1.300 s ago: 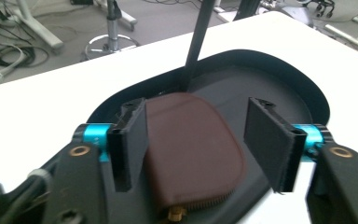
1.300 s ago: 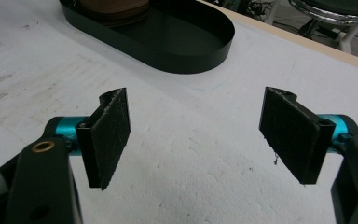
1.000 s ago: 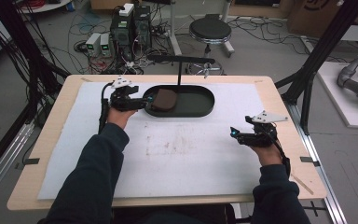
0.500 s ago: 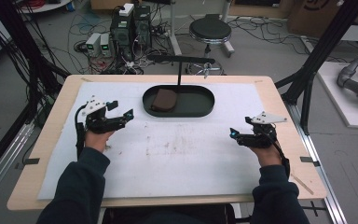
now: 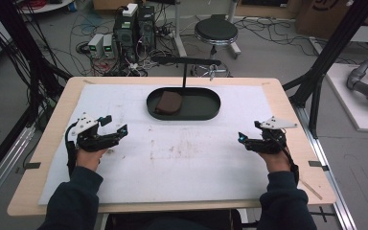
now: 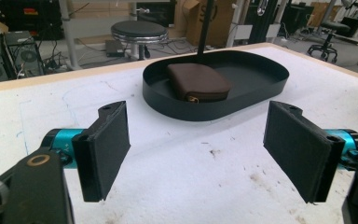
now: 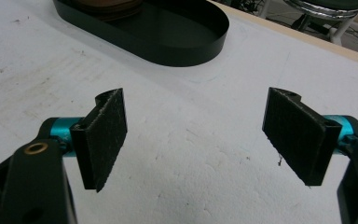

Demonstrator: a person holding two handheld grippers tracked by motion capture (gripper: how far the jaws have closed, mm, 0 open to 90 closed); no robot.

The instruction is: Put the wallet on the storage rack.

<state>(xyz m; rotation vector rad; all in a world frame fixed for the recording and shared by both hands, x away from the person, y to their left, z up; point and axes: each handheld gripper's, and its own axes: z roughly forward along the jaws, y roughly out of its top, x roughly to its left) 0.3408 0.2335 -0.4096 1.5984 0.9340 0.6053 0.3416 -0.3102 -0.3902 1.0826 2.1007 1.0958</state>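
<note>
A black oval tray (image 5: 206,111) (image 6: 261,88) (image 7: 182,51) stands at the back middle of the white mat. A brown leather wallet (image 5: 168,102) (image 6: 200,81) lies flat in its left half. My left gripper (image 5: 115,128) (image 6: 198,154) is open over the mat's left side, well short of the tray, with nothing between its jaws. My right gripper (image 5: 247,136) (image 7: 196,140) is open near the right edge, also holding nothing, and points toward the tray's right end.
A black T-shaped stand (image 5: 184,62) rises just behind the tray. The white mat (image 5: 182,158) covers a wooden table (image 5: 52,139) and is stained in the middle. A stool (image 5: 215,29), computers (image 5: 134,24) and cables sit on the floor beyond.
My left gripper has drawn back from the tray's left end to the mat's left side, with nothing in it. The wallet stays in the tray. The right gripper has not moved.
</note>
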